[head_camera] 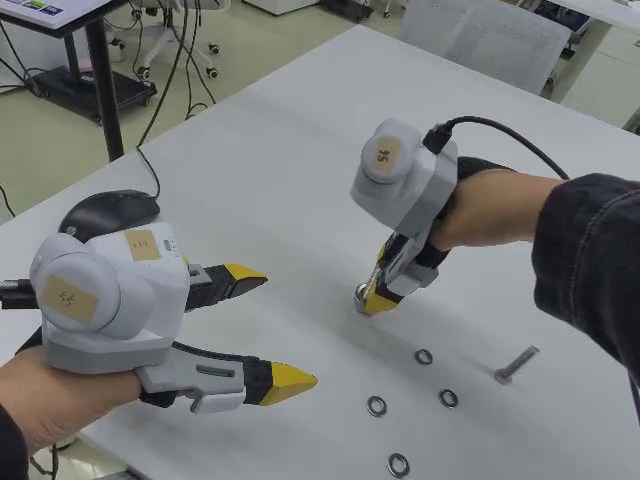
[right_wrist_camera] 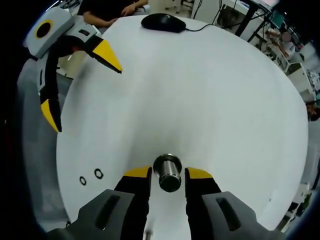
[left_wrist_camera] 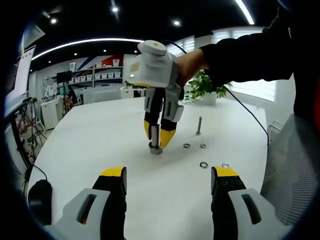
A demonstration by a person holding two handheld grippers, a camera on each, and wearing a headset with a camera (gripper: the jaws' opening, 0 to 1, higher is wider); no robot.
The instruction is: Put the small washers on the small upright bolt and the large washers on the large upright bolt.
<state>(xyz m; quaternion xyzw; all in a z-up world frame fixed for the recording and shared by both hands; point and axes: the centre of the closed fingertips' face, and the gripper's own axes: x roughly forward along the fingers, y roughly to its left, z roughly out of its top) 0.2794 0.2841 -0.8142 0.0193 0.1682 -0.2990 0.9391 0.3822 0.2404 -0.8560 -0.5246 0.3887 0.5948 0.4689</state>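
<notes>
- The left gripper [head_camera: 287, 328] is nearest, low on the left over the table [head_camera: 300, 150]. Its yellow-tipped jaws are spread wide with nothing between them.
- Behind it, at the table's edge, lies a black mouse [head_camera: 110, 212].
- The right gripper [head_camera: 378, 297] points steeply down at the middle of the table, its jaws closed on the large bolt [right_wrist_camera: 168, 176].
- The large bolt stands upright between the tips. In the left gripper view its lower end touches the tabletop.
- Four washers [head_camera: 376, 405] lie flat and loose on the table, near the right gripper on the person's side. None of them touch. I cannot tell their sizes apart with any certainty.
- The small bolt [head_camera: 515, 365] stands just to the right of the washers, apart from them. The left gripper view shows it upright and bare.
- Both bolts carry no washers.
- A dark sleeve [head_camera: 590, 260] covers the right arm.
</notes>
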